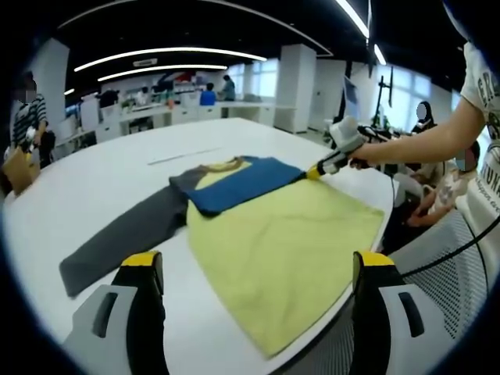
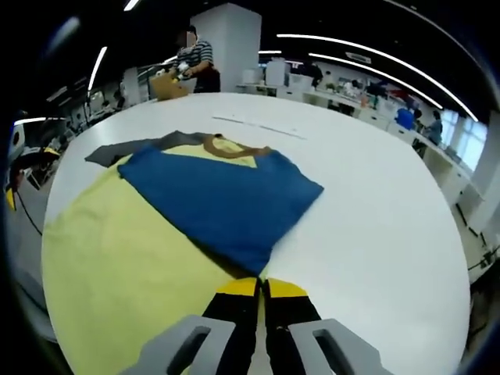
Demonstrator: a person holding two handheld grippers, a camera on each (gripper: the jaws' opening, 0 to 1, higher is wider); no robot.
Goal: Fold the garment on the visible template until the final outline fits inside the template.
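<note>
Item: shirt (image 1: 289, 242), yellow body, lying flat on white table (image 1: 101, 187); hem overhung the near edge. Blue sleeve (image 2: 226, 203) folded across the chest; grey sleeve (image 1: 125, 238) spread outward. Right gripper (image 2: 261, 287): jaws pressed together on the blue cuff. Left gripper (image 1: 258, 269): jaws spread, empty, above the hem. Handling advice: lay the cuff down taut and square before letting go; grey sleeve likely next.

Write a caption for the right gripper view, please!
Right gripper, jaws shut, pinches the blue sleeve folded across the yellow shirt on a white table.
</note>
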